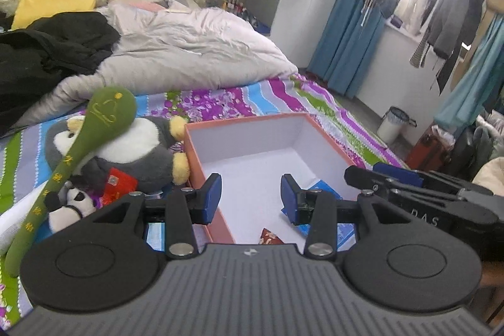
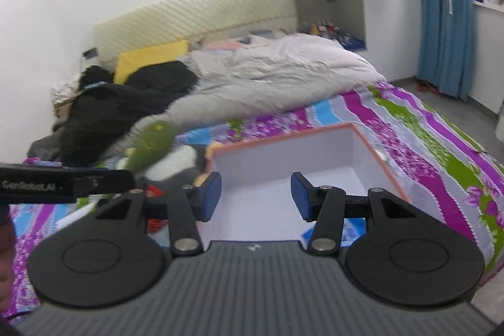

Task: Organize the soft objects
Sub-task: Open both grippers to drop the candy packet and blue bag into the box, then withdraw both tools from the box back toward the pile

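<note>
An orange box [image 1: 201, 156] with a white inside lies open on the striped bedspread; it also shows in the right wrist view [image 2: 371, 147]. Left of it lie a grey penguin plush [image 1: 138, 147], a long green plush stick [image 1: 63, 169] across it, and a small panda plush [image 1: 71, 207]. My left gripper [image 1: 250, 199] is open and empty above the box's near left wall. My right gripper [image 2: 255, 196] is open and empty over the box's near end. The green stick [image 2: 152, 144] and penguin [image 2: 179, 162] look blurred in the right wrist view.
A crumpled white duvet [image 1: 189, 49], black clothes [image 1: 47, 55] and a yellow pillow [image 1: 53, 5] fill the bed's far half. Blue packets [image 1: 324, 191] and a red packet [image 1: 271, 238] lie in the box. Hanging clothes [image 1: 447, 5], a white bin [image 1: 393, 122] stand at right.
</note>
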### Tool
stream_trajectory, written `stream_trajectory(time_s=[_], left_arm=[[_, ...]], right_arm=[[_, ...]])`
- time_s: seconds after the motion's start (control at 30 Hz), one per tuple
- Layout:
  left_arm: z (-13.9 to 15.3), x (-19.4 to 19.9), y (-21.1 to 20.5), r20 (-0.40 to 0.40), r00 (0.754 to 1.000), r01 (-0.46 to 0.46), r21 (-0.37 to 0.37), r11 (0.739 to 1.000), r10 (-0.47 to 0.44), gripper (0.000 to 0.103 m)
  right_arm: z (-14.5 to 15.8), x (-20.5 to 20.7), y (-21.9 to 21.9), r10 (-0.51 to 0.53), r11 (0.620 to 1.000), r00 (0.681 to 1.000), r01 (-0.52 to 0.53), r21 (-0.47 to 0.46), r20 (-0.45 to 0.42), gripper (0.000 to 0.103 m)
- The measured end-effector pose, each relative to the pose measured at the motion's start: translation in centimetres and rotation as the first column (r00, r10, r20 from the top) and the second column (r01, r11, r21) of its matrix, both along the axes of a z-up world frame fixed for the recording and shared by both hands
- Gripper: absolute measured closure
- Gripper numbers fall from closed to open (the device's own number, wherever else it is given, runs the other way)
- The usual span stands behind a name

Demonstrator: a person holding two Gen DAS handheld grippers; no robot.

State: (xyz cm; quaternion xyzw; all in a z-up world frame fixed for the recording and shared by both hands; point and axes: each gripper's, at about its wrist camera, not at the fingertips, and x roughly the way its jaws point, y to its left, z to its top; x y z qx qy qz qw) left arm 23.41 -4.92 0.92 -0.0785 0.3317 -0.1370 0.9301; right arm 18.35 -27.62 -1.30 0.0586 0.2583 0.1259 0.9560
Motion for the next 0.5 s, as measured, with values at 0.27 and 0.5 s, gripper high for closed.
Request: stream_trajectory(time_s=[0.27,0.5], left_arm=[[-0.3,-4.3,3.1,0.037,0.998,-0.04,-0.017,0.999,0.041,0.051],[-1.8,-7.9,5.7,0.036,0.995,-0.09,0.004,0.996,0.09,0.05]], right_arm=[[0.3,-3.4,2.4,0.03,1.0,0.998,-0.03,0.001,0.048,0.051],[-2.1,-5.7,4.5,0.044,0.999,0.999,-0.044,-0.017,0.01,0.051]])
